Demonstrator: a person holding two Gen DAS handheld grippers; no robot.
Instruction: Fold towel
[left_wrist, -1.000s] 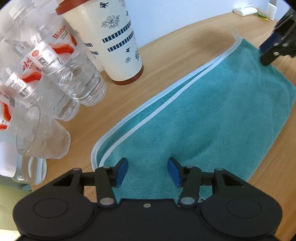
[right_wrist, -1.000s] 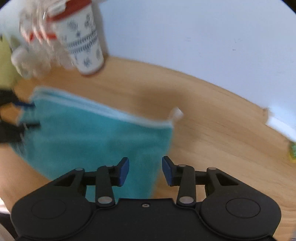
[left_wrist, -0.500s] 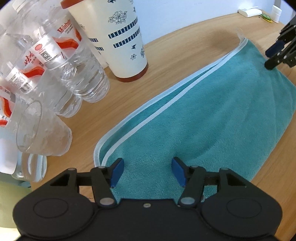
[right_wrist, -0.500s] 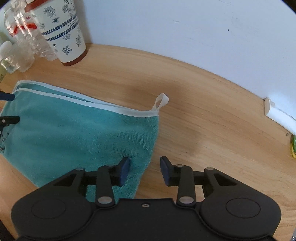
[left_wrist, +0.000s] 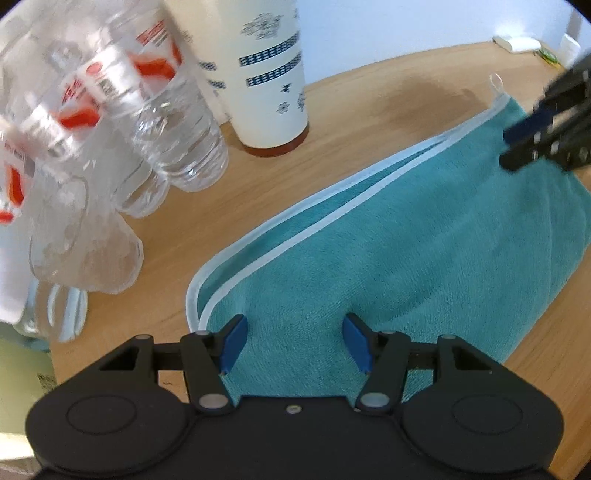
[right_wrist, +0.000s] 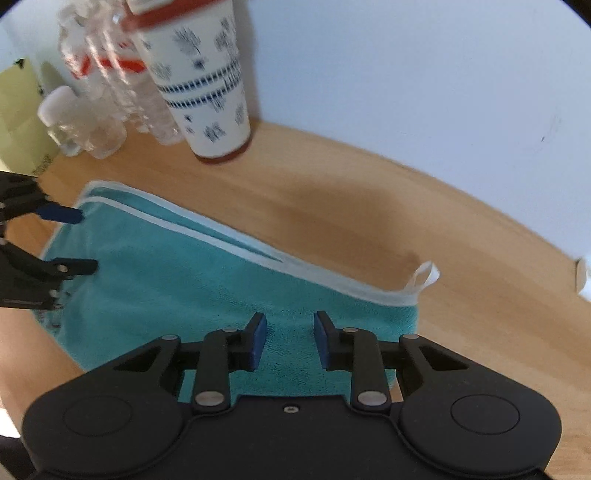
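Left wrist view: left gripper (left_wrist: 293, 341) hanging unclenched over the teal terry towel with white binding (left_wrist: 424, 236), which is lying doubled on the wooden table (left_wrist: 351, 107); clear plastic bottles (left_wrist: 173, 122) crowding its left | Right wrist view: right gripper (right_wrist: 289, 338) hanging unclenched, gripping nothing, near the hanging-loop corner (right_wrist: 424, 275); bare wood lying beyond.

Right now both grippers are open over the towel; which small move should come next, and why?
Probably close the left gripper on the towel end beneath it. Its jaws stand open over that end, the right gripper is open at the other end near the hanging loop, and the towel is folded once only.
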